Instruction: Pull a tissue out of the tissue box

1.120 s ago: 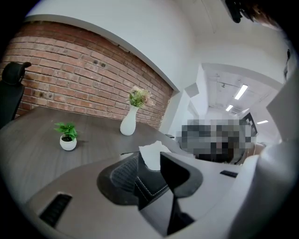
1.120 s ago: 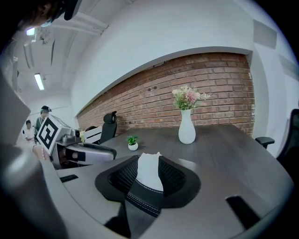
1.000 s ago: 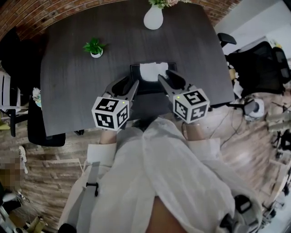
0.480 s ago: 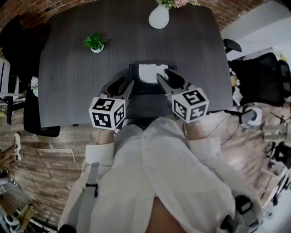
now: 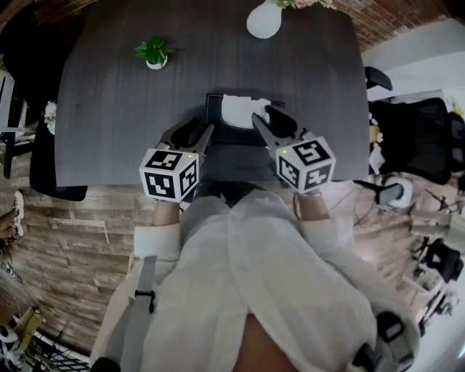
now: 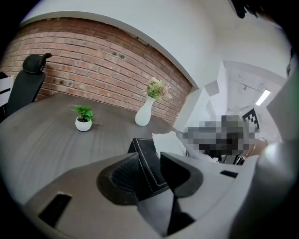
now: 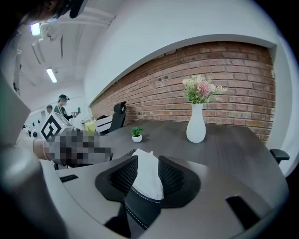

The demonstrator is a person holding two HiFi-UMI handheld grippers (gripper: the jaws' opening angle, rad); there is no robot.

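Dark table [image 5: 109, 109], brick wall [image 7: 224, 70] behind | left gripper [image 5: 199, 131] jaws apart | right gripper [image 5: 265, 116] jaws apart, tissue [image 7: 147, 177] between them

On table [image 5: 109, 123]: tissue box [image 5: 216, 109] near edge, vase [image 5: 263, 18] behind, plant [image 5: 154, 52] behind-left.

vase [image 5: 263, 22] cropped, tissue box [image 5: 215, 110] half hidden

The left gripper [image 5: 197, 134] has drifted slightly left along the tissue box [image 5: 216, 116]. The right gripper [image 5: 267, 120] has crept closer to the tissue [image 5: 236, 109].
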